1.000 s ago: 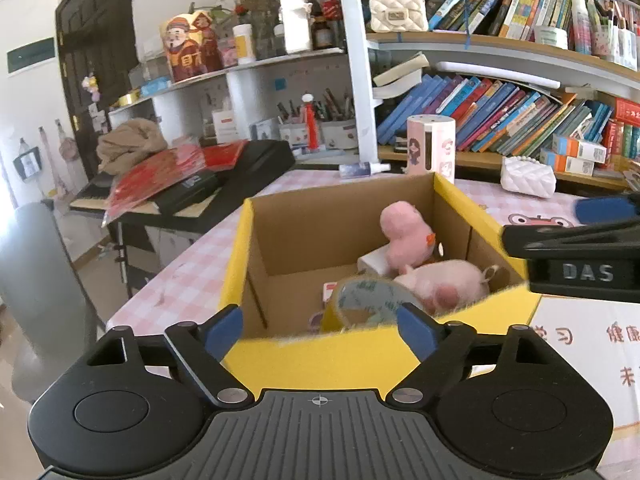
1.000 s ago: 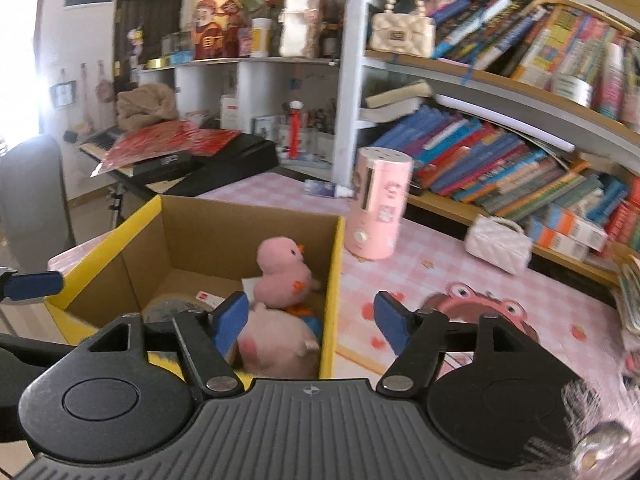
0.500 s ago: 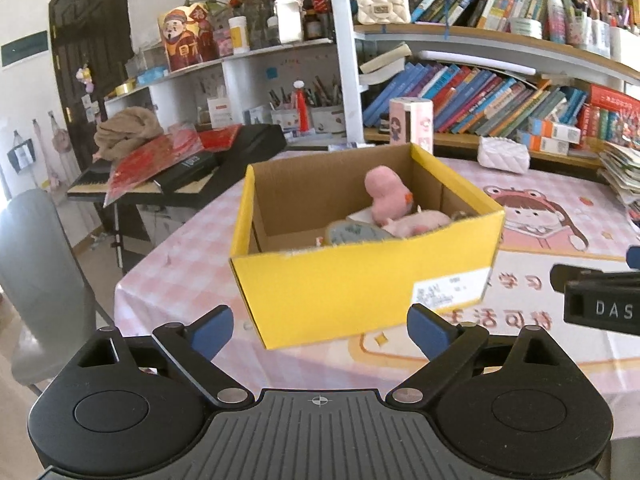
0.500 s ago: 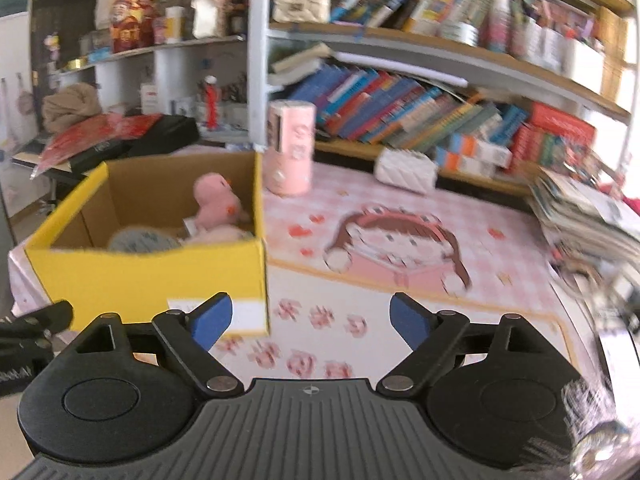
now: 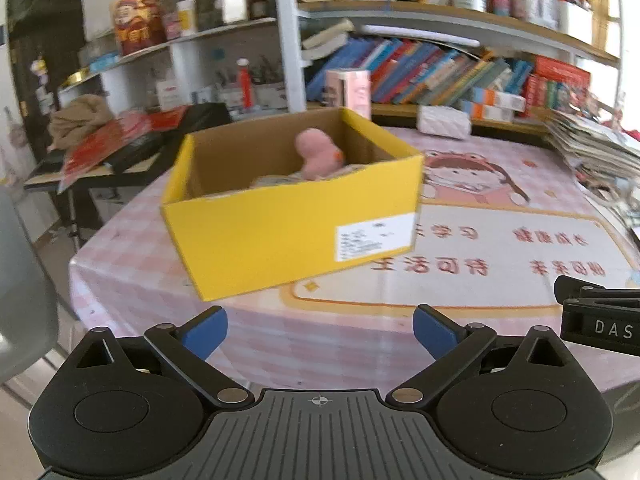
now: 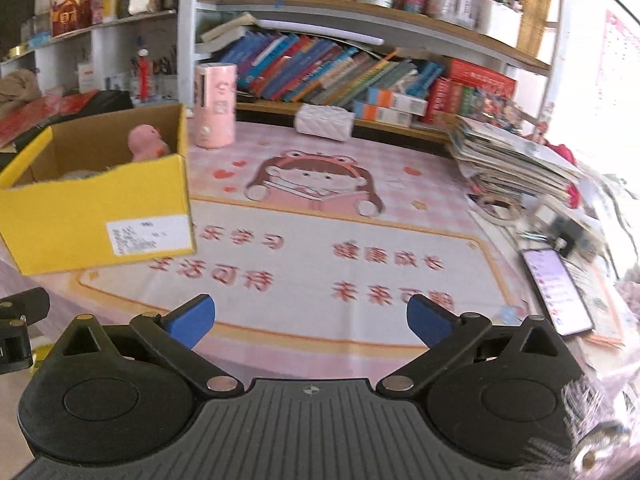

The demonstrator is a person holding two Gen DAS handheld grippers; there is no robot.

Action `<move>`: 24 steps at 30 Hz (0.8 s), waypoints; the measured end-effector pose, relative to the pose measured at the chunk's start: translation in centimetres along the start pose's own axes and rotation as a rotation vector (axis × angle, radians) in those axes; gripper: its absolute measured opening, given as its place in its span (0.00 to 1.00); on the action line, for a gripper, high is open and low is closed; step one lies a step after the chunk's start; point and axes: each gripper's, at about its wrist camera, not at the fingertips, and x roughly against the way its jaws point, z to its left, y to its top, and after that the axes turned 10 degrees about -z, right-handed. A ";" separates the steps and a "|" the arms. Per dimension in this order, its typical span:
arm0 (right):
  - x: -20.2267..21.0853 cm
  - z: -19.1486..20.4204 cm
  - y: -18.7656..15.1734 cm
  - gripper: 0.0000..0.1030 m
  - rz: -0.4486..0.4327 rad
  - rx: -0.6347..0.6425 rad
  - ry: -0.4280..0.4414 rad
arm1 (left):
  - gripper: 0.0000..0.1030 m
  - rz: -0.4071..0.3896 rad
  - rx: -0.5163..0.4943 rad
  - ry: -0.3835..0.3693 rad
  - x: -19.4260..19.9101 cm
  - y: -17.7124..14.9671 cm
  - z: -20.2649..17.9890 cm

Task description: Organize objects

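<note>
With both tongs wide open and empty, left gripper (image 5: 320, 330) & right gripper (image 6: 308, 320) sit at table edge, apart from yellow box (image 5: 288, 220). Pink plush (image 5: 318, 154) inside; mat centre bare, so sorting approx. complete.

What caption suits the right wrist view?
Open right gripper facing a pink table, yellow box with plush toy at left.

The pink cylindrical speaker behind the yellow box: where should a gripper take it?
Judging by shape, grip the pink cylindrical speaker across its upright body at mid-height, coming level from the open table side on its right; the yellow cardboard box crowds its left, bookshelves stand behind.
</note>
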 end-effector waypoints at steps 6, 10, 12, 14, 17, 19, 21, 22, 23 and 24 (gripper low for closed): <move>0.8 -2.4 -0.6 1.00 0.017 -0.034 -0.080 | 0.98 0.002 -0.042 -0.065 0.0 0.1 -2.2; 1.2 -3.6 -0.9 1.00 0.021 -0.052 -0.118 | 0.98 0.005 -0.049 -0.120 0.1 0.2 -3.4; 1.4 -4.1 -0.9 1.00 0.024 -0.055 -0.129 | 0.98 0.004 -0.056 -0.124 0.1 0.2 -3.9; 1.5 -4.6 -1.0 1.00 0.027 -0.057 -0.136 | 0.98 0.007 -0.060 -0.127 0.1 0.2 -4.4; 1.5 -5.1 -1.3 1.00 0.037 -0.059 -0.143 | 0.98 0.013 -0.074 -0.121 0.1 0.0 -5.0; 1.4 -5.4 -1.4 1.00 0.047 -0.061 -0.146 | 0.98 0.012 -0.087 -0.115 0.2 0.0 -5.4; 1.2 -5.6 -1.6 1.00 0.058 -0.061 -0.149 | 0.98 0.003 -0.092 -0.100 0.3 0.1 -5.6; 1.1 -5.6 -1.6 1.00 0.064 -0.061 -0.150 | 0.98 -0.001 -0.091 -0.086 0.4 0.1 -5.8; 1.0 -5.6 -1.6 1.00 0.068 -0.060 -0.151 | 0.98 -0.002 -0.089 -0.076 0.3 0.2 -5.8; 0.9 -5.6 -1.6 1.00 0.071 -0.057 -0.153 | 0.98 -0.004 -0.087 -0.066 0.3 0.2 -6.0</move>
